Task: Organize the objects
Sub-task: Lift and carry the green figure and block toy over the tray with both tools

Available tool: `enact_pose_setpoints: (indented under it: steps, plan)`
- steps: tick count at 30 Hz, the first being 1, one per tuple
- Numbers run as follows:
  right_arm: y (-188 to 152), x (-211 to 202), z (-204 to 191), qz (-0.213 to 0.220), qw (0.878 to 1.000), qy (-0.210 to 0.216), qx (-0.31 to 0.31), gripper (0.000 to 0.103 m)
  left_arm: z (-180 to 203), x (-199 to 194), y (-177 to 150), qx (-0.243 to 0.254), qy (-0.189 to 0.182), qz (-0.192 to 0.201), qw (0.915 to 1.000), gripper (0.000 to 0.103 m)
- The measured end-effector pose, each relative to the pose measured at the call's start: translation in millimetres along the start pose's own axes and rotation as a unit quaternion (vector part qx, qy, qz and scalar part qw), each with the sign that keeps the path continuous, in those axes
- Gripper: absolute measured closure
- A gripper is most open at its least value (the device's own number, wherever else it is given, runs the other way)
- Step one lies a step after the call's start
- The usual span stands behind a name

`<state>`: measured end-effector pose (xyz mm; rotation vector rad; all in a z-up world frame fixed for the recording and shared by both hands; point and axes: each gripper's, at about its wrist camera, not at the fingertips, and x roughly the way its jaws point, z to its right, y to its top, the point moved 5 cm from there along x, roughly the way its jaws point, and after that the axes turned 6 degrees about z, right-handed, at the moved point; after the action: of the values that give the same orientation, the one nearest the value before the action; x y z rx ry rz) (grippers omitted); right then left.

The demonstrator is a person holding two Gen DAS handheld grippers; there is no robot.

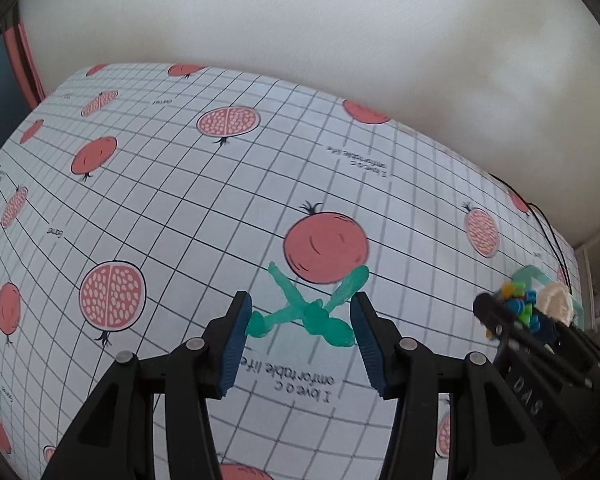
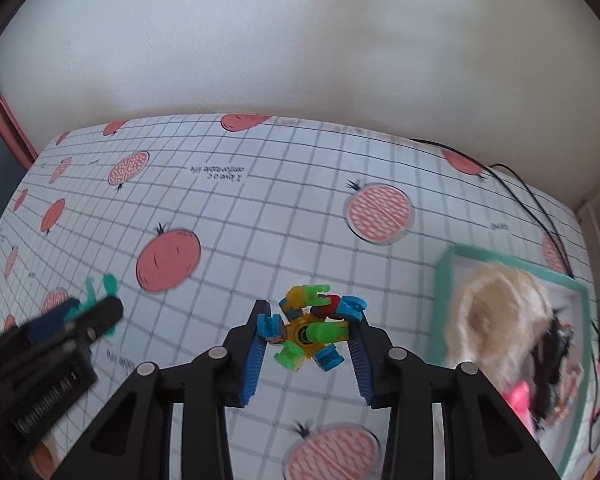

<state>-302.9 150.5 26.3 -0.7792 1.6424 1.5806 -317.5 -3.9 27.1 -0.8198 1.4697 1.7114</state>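
Blue-padded fingers of the left tool (image 1: pixel 300 336) stand apart around the crossed green plastic pieces (image 1: pixel 312 308) on the bench (image 1: pixel 180 208), seemingly ready to pinch them, while the right tool (image 2: pixel 310 336) grips the multicoloured block cluster (image 2: pixel 312 328) (apparently bound for the teal-rimmed tray (image 2: pixel 444 280))

Tablecloth (image 1: pixel 172 208): white ground, dark grid lines, salmon-red pomegranates whole and halved, small black lettering
Spoons (image 1: pixel 312 308): translucent teal-green; two, crossed
Block toy (image 2: pixel 312 328): bright blue, lime green, yellow, red pieces; orange hub
Left gripper (image 1: pixel 300 316): black frame; blue ribbed pads
Right gripper (image 2: pixel 310 330): black frame; blue ribbed pads
Tray (image 2: pixel 444 280): teal rim; pale inside
Doll hair (image 2: pixel 496 312): pale blonde
Wall (image 1: pixel 300 40): off-white
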Motion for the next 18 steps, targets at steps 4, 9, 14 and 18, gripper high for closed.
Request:
enact_pose_setpoints:
  steps: [4,9,14,18]
  plan:
    - [-18,-17,15,-0.005,1.0,0.017,0.026,0.063,12,-21,-5,0.016,0.003,0.007,0.9998,0.05]
    - [-43,-36,40,-0.014,0.997,0.028,0.068,0.063,26,-48,-14,0.028,-0.009,0.011,0.9995,0.05]
    - [-63,-59,56,-0.016,0.997,0.022,0.076,0.063,42,-75,-22,0.053,-0.008,0.022,0.9983,0.05]
    - [-76,-80,71,-0.014,0.997,0.012,0.076,0.063,51,-97,-30,0.072,-0.003,0.036,0.9967,0.05]
